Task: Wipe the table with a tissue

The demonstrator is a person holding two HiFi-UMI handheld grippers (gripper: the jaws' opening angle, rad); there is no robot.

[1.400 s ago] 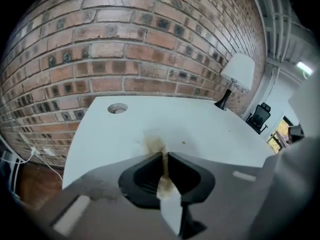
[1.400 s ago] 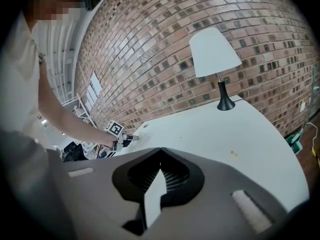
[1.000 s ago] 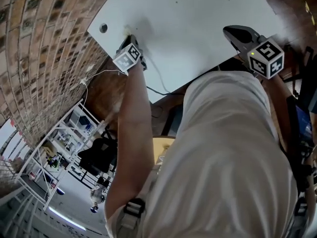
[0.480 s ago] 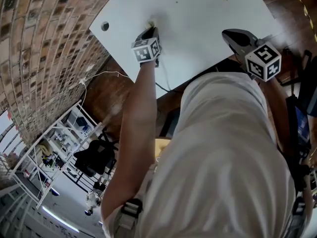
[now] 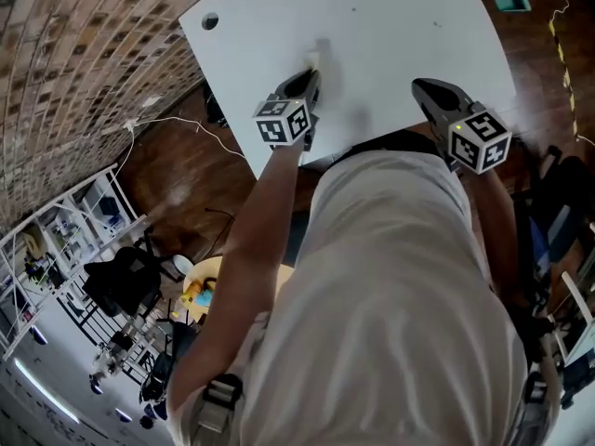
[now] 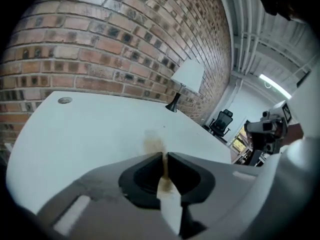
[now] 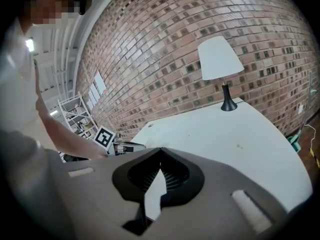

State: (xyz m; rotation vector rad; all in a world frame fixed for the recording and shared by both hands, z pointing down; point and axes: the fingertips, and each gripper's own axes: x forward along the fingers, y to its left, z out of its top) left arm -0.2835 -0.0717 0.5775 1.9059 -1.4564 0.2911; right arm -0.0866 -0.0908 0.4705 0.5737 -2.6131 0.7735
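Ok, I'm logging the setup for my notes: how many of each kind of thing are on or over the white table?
Grippers: 2 (left gripper, right gripper)
Tissue: 1
Lamp: 1
Total: 4

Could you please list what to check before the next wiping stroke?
Grip on the tissue: ok, pinched between the jaws of the left hand-held gripper.
State of the tissue: not ok, its tip is stained brown.
Wiping of the table: not ok, a brown smear lies just ahead of the jaws.
Path past the right hand-held gripper: ok, shut and empty by the near edge.
Path past the lamp: ok, it stands at the far end.
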